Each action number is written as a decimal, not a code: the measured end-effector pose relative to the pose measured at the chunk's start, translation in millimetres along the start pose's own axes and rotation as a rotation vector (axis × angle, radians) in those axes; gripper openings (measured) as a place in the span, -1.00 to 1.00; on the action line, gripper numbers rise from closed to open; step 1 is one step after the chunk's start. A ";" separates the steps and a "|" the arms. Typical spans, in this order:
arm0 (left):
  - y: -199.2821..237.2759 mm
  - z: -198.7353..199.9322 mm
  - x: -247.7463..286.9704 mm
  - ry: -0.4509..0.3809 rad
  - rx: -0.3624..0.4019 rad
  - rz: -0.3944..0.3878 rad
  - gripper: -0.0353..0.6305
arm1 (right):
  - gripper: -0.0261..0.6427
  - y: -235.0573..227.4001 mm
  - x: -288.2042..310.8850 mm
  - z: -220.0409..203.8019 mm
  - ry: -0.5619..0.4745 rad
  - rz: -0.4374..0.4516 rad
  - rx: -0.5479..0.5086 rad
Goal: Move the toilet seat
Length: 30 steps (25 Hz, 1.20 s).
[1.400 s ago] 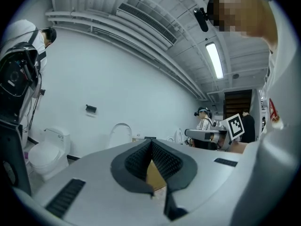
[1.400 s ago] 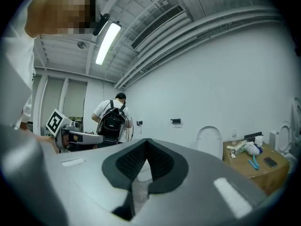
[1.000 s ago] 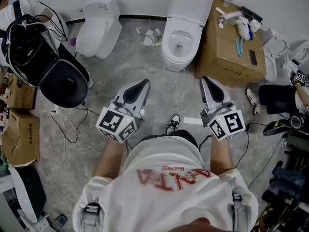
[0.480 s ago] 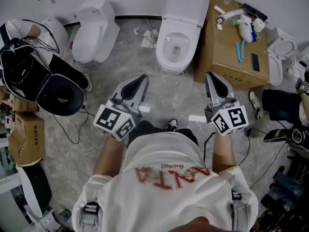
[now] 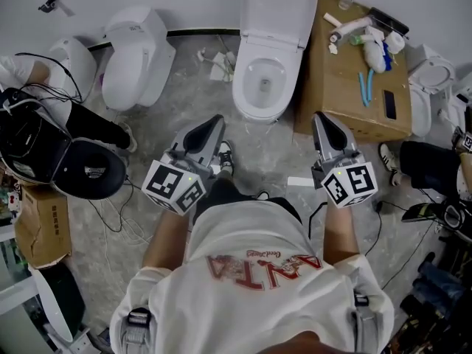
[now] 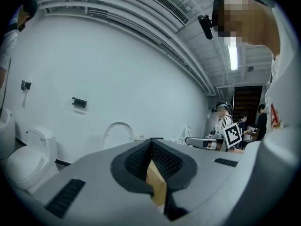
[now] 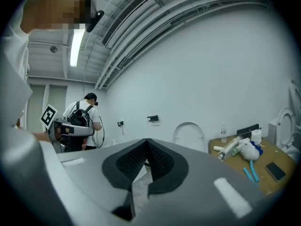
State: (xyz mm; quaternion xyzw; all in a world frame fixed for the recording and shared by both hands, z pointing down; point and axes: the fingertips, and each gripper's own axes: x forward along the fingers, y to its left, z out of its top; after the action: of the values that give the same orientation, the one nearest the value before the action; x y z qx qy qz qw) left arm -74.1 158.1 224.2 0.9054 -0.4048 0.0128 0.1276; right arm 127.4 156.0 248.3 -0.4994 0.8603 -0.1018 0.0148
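Standing upright behind the open toilet bowl (image 5: 259, 80), against the wall: toilet seat (image 5: 280, 9), untouched, well ahead of both tools. Left gripper (image 5: 214, 122), right gripper (image 5: 319, 116): jaws pressed together, nothing between them, aimed at the bowl, probably kept closed only for the approach.

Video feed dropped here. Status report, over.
Left gripper, right gripper shut, empty. Toilet ahead, lid raised, untouched. Cardboard box beside it.

Wht tee (image 5: 251, 234) w/ red print, grey grippers (image 5: 217, 119) (image 5: 318, 116)
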 end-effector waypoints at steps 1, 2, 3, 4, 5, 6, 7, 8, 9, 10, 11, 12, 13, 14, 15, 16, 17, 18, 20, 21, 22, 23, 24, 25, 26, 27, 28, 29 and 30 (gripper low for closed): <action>8.1 2.2 7.3 -0.001 0.000 -0.009 -0.87 | -0.91 -4.2 8.0 2.6 -0.001 -0.011 -0.006; 17.1 4.9 15.2 -0.001 0.000 -0.019 -0.87 | -0.91 -8.3 16.7 5.2 -0.002 -0.023 -0.010; 26.7 8.0 23.7 0.001 -0.003 -0.029 -0.87 | -0.91 -12.4 25.8 7.4 -0.001 -0.037 -0.012; 36.9 11.1 32.6 0.003 -0.008 -0.039 -0.87 | -0.91 -16.4 35.4 9.0 0.001 -0.054 -0.011; 47.8 14.3 41.5 0.004 -0.013 -0.049 -0.87 | -0.91 -20.0 45.6 10.1 0.004 -0.070 -0.007; 59.1 17.8 50.2 0.004 -0.016 -0.059 -0.87 | -0.91 -22.7 56.6 11.2 0.010 -0.083 -0.004; 70.4 21.3 58.6 0.005 -0.017 -0.071 -0.87 | -0.91 -24.2 68.7 12.7 0.017 -0.092 -0.005; 81.9 23.9 66.6 0.010 -0.019 -0.082 -0.87 | -0.91 -24.7 81.7 14.5 0.025 -0.098 -0.010; 93.9 25.2 74.1 0.019 -0.021 -0.093 -0.87 | -0.91 -24.9 95.0 16.1 0.034 -0.104 -0.014; 106.5 25.3 81.1 0.030 -0.027 -0.103 -0.87 | -0.91 -25.6 108.3 16.8 0.040 -0.114 -0.012; 119.7 24.4 87.8 0.043 -0.033 -0.111 -0.87 | -0.91 -26.8 121.4 16.3 0.046 -0.125 -0.005; 133.1 23.0 94.4 0.057 -0.040 -0.118 -0.87 | -0.91 -27.9 134.5 14.8 0.053 -0.136 0.003; 146.7 21.2 100.7 0.070 -0.044 -0.123 -0.87 | -0.91 -28.6 147.5 12.6 0.063 -0.145 0.008; 160.1 19.4 106.8 0.082 -0.048 -0.128 -0.87 | -0.91 -29.2 160.0 9.9 0.075 -0.154 0.008; 173.1 17.8 112.7 0.092 -0.053 -0.131 -0.87 | -0.91 -29.8 171.6 7.3 0.085 -0.163 0.007; 185.4 17.0 118.0 0.098 -0.059 -0.135 -0.87 | -0.91 -30.5 182.4 5.4 0.092 -0.173 0.006; 196.7 17.3 122.6 0.101 -0.065 -0.138 -0.87 | -0.91 -31.1 192.3 4.2 0.097 -0.181 0.003; 207.2 17.8 126.4 0.101 -0.070 -0.139 -0.87 | -0.91 -31.8 201.3 2.9 0.103 -0.187 0.000; 225.0 16.4 133.1 0.101 -0.076 -0.134 -0.87 | -0.91 -35.3 216.0 -2.9 0.122 -0.200 0.005; 232.2 13.7 136.9 0.107 -0.080 -0.131 -0.87 | -0.91 -37.9 221.7 -7.8 0.134 -0.205 0.013; 238.2 9.0 141.1 0.116 -0.088 -0.128 -0.87 | -0.91 -40.8 225.9 -13.9 0.148 -0.210 0.022; 242.5 2.6 145.5 0.127 -0.101 -0.127 -0.87 | -0.91 -43.7 228.3 -21.2 0.163 -0.216 0.031; 245.3 -4.7 150.3 0.140 -0.115 -0.125 -0.87 | -0.91 -47.2 229.4 -29.6 0.179 -0.223 0.041; 246.8 -12.7 155.7 0.151 -0.126 -0.123 -0.87 | -0.91 -52.1 230.1 -38.4 0.194 -0.229 0.053; 247.4 -21.1 162.1 0.161 -0.133 -0.121 -0.87 | -0.91 -58.8 231.1 -47.6 0.208 -0.232 0.067; 247.1 -29.9 169.2 0.170 -0.139 -0.118 -0.87 | -0.91 -66.9 232.3 -57.6 0.219 -0.234 0.084; 246.0 -39.2 176.3 0.182 -0.146 -0.115 -0.87 | -0.91 -75.7 233.2 -68.9 0.231 -0.235 0.105; 244.4 -49.5 182.9 0.200 -0.153 -0.109 -0.87 | -0.91 -84.3 233.5 -81.7 0.245 -0.236 0.127; 242.8 -61.4 188.7 0.222 -0.162 -0.101 -0.87 | -0.91 -92.7 233.5 -95.7 0.262 -0.235 0.150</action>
State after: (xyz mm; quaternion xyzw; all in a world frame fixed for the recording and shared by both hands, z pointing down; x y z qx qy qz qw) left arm -121.1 -120.1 361.0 0.9044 -0.3417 0.0735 0.2448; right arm 77.7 -74.5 377.5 -0.5764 0.7805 -0.2309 -0.0721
